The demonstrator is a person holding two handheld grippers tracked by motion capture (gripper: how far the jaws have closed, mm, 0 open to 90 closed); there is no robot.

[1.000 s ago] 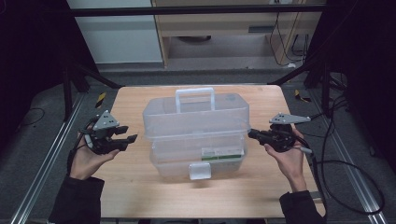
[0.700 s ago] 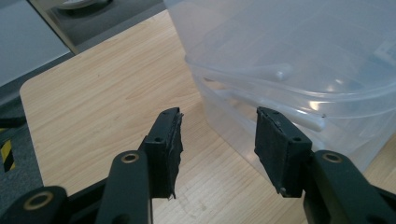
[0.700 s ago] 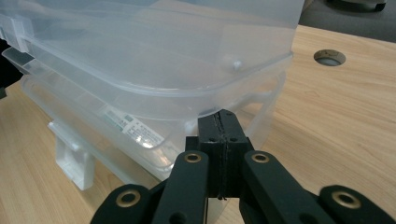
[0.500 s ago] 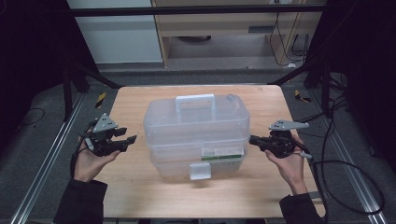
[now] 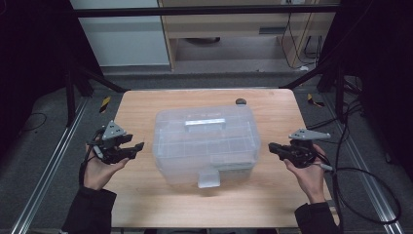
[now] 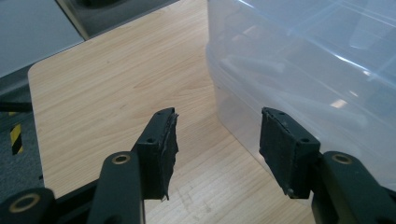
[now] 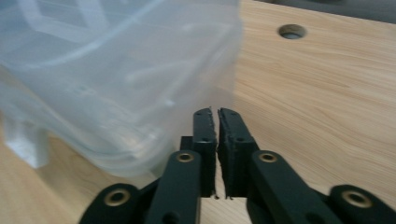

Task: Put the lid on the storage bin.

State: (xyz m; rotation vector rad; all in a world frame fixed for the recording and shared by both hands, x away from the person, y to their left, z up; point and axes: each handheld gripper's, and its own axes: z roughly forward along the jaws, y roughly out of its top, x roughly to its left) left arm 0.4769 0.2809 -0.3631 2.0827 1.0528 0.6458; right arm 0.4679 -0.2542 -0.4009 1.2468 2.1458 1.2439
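a clear plastic box (image 5: 204, 144) sits mid-counter (image 5: 146, 105), lid down; the left claw (image 5: 138, 147) waits spread at its nine o'clock, the right claw (image 5: 271, 146) pressed together at three o'clock, both apart from it

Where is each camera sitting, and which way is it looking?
High view: sits above the person's side, looks forward and down on the wooden table; both forearms, left gripper and right gripper show.
Left gripper view: rides the left gripper, looks along its parted jaws at the box's side.
Right gripper view: rides the right gripper, looks along its closed jaws past the box's end.
Shared: all show the clear plastic storage box on the table.
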